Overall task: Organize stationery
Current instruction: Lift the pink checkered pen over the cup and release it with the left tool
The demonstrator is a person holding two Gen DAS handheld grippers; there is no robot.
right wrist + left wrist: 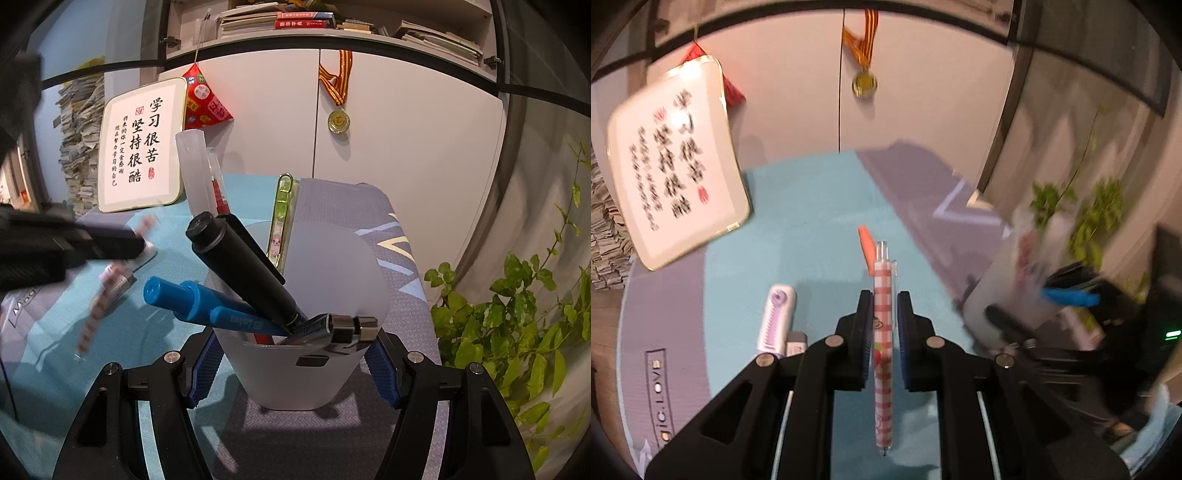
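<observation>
Desk mat [798, 221]: correction tape [775, 317], orange cap [866, 243]

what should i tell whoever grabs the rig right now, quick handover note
Left gripper: shut on the pink checked pen, lifted off the mat.
Right gripper: shut on the white pen cup, steadying it.
Done: black marker and blue markers are in the cup.
Left: drop in the checked pen; the purple correction tape and orange pen lie on the teal mat.
</observation>
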